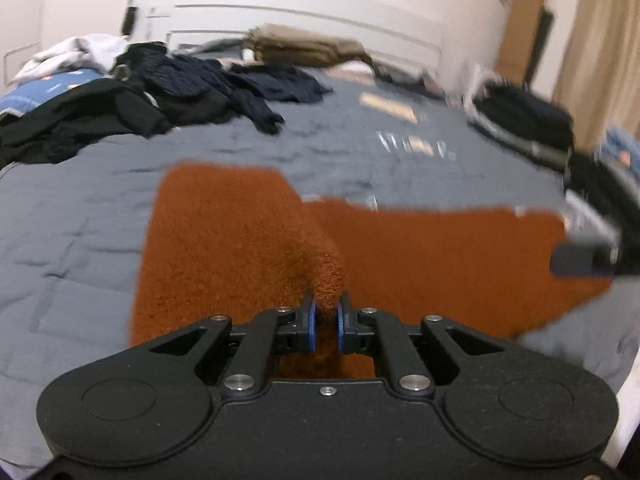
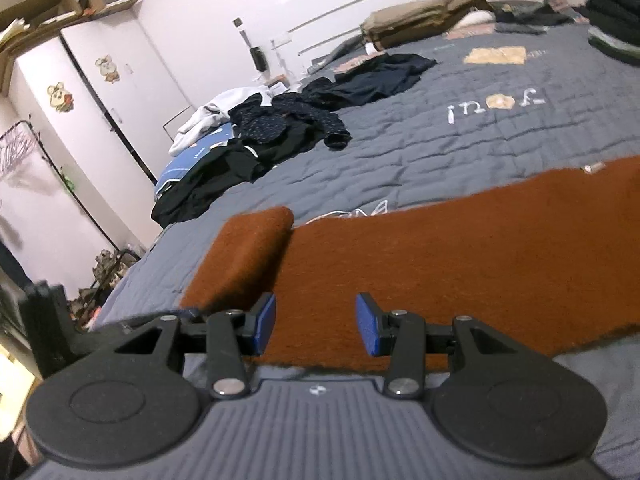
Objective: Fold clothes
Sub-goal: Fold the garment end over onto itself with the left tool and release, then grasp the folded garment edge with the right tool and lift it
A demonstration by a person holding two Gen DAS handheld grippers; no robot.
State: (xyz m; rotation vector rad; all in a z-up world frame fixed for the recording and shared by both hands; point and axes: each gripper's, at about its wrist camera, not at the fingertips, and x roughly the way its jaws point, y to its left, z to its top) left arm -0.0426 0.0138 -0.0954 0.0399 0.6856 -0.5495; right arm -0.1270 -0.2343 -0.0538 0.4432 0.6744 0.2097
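Note:
A rust-orange towel (image 1: pixel 440 264) lies spread across the grey quilt (image 1: pixel 60 220). Its left part is lifted into a fold that rises toward the camera. My left gripper (image 1: pixel 326 308) is shut on that raised fold, which is pinched between the blue pads. In the right wrist view the same towel (image 2: pixel 460 256) stretches to the right, with the turned-over flap (image 2: pixel 248 256) at its left end. My right gripper (image 2: pixel 316 320) hovers over the towel's near edge, open, with only the flat cloth below showing between its pads. The right gripper's dark body (image 1: pixel 580 256) shows at the towel's right end.
A heap of dark unfolded clothes (image 1: pixel 140 92) lies on the bed's far left, also visible as the clothes heap (image 2: pixel 260 140). Folded dark garments (image 1: pixel 528 120) are stacked at the right edge. A brown bundle (image 1: pixel 304 46) sits at the headboard. A white wardrobe (image 2: pixel 100 80) stands beyond the bed.

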